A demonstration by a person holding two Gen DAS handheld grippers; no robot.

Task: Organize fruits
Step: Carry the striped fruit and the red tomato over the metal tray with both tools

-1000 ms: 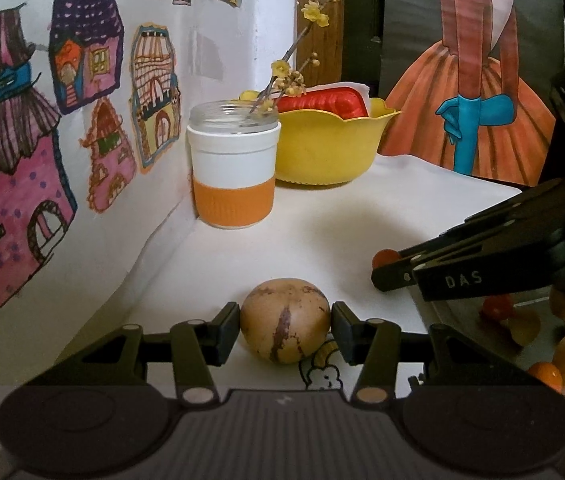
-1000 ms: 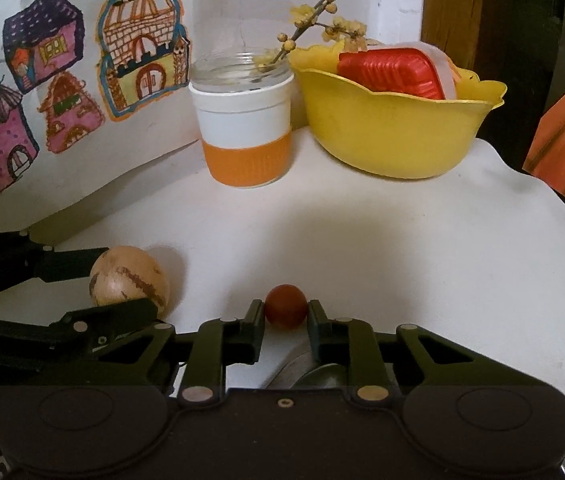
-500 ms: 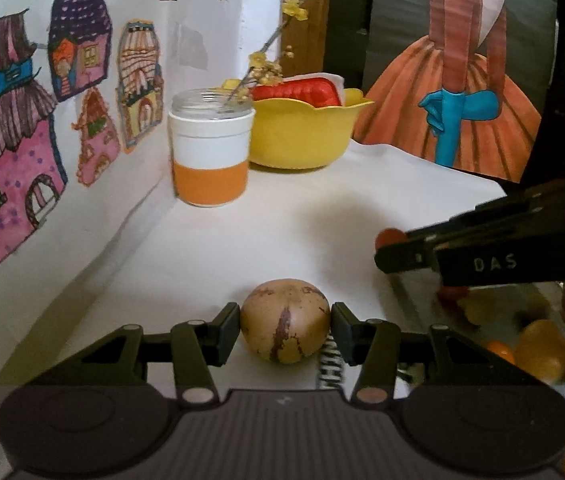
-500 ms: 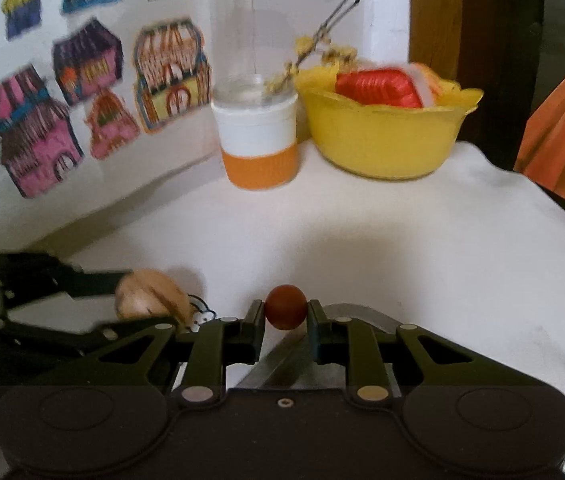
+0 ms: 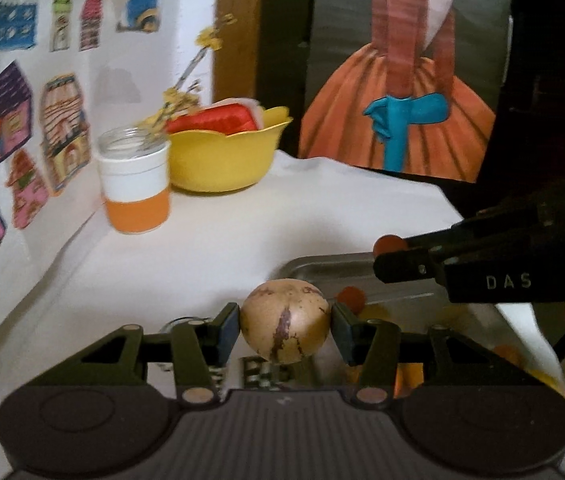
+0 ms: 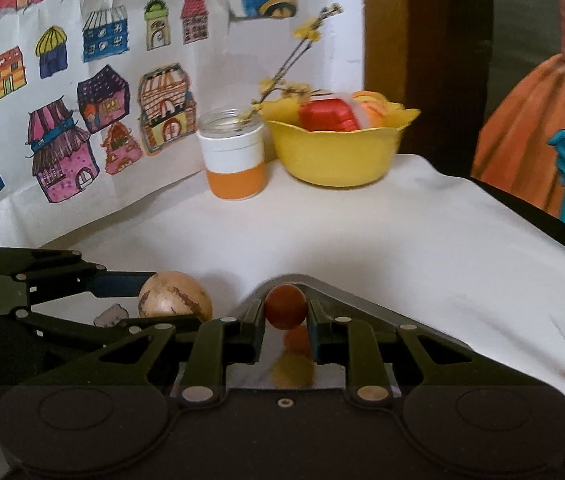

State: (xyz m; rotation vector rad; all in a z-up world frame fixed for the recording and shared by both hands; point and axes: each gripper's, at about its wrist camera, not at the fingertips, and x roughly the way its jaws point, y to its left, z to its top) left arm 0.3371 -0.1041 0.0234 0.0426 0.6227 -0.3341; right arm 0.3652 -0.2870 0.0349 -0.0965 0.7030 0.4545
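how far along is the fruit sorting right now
Partly done, by the look of it. Several orange and yellow fruits already lie in the metal tray. In hand: the left tongs grip a tan speckled fruit, and the right tongs grip a small red fruit above the tray. Left: setting both down. Where they belong cannot be told; the yellow bowl at the back is one guess.
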